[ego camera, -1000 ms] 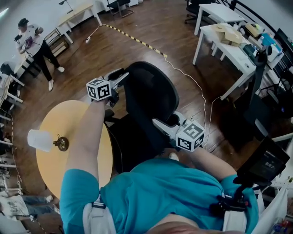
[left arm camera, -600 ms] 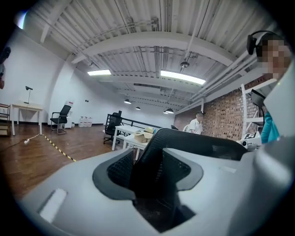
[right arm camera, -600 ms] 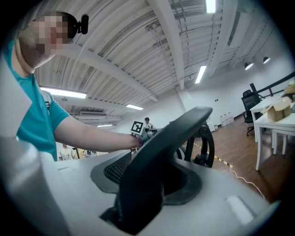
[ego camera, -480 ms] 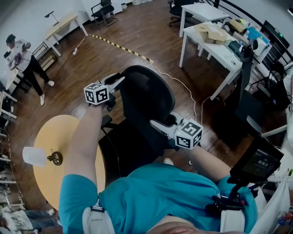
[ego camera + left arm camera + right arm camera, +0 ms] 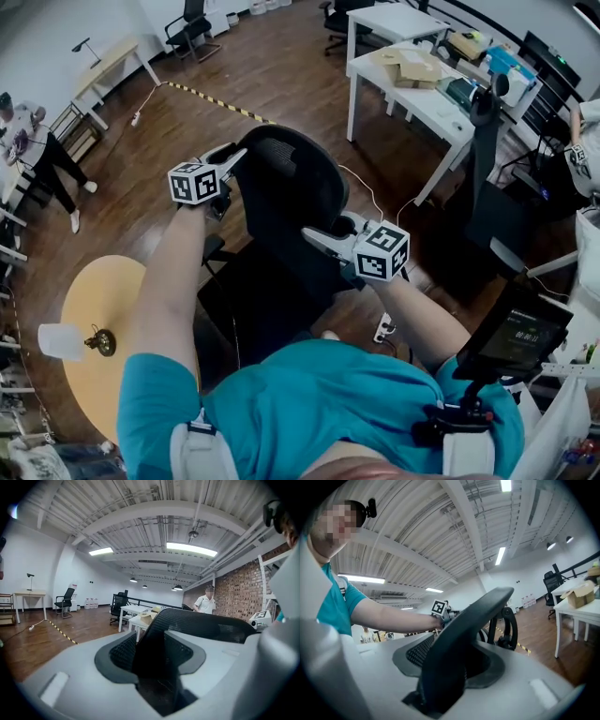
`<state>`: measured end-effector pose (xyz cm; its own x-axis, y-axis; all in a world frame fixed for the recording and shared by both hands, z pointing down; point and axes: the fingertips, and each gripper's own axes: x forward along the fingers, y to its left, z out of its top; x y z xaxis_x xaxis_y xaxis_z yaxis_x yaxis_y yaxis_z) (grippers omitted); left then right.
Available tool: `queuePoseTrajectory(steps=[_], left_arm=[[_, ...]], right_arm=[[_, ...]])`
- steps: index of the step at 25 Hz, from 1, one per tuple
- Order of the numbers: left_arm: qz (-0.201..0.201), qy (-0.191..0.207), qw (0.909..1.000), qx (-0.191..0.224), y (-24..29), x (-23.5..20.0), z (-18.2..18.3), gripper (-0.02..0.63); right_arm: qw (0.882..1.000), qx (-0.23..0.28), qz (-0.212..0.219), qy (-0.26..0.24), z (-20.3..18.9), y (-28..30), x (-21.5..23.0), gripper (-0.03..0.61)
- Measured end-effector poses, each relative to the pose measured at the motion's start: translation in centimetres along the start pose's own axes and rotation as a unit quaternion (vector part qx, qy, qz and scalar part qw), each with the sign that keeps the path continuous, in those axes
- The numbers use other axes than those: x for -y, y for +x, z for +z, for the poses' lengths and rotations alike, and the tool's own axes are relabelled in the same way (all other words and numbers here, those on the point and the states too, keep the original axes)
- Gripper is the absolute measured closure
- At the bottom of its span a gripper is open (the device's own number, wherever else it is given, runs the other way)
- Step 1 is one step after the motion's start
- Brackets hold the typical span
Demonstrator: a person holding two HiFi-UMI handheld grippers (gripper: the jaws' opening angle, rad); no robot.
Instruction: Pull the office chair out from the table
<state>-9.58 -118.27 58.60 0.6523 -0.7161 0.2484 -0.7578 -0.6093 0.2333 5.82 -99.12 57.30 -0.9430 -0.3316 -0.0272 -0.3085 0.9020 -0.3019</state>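
office chair [image 5: 286,202], black mesh back, stands on the wood floor [image 5: 281,66] just right of the round yellow table [image 5: 89,394] in the head view. the person's left arm covers the gap, so i can't tell whether seat and table touch.

left gripper [image 5: 234,157]: jaws clamped on the left edge of the chair back. they have just been closing, and the frame edge runs down between them in the left gripper view.

right gripper [image 5: 328,234]: jaws part open and clamped on the right edge of the chair back, which fills the gap in the right gripper view.

on the table: a white cup [image 5: 58,341] lying beside a small brass object [image 5: 98,341].

white desks [image 5: 412,98] stand well apart, upper right. a power strip [image 5: 382,328] lies on the floor near the chair base.
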Motion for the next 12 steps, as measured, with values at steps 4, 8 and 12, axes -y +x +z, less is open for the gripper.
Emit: queuePoseTrajectory(steps=[4, 8, 12], left_arm=[[0.012, 0.001, 0.9999, -0.008, 3.8, 0.2, 0.9, 0.453], [0.023, 0.008, 0.9996, -0.014, 9.8, 0.5, 2.6, 0.457], [0.034, 0.01, 0.9989, -0.029, 13.5, 0.2, 3.4, 0.456]], right_arm=[[1.0, 0.006, 0.0, 0.013, 0.9, -1.2, 3.3, 0.39], [1.0, 0.008, -0.004, 0.024, 2.3, -3.0, 9.0, 0.394], [1.0, 0.003, -0.01, 0.024, 3.1, -3.9, 12.3, 0.393]])
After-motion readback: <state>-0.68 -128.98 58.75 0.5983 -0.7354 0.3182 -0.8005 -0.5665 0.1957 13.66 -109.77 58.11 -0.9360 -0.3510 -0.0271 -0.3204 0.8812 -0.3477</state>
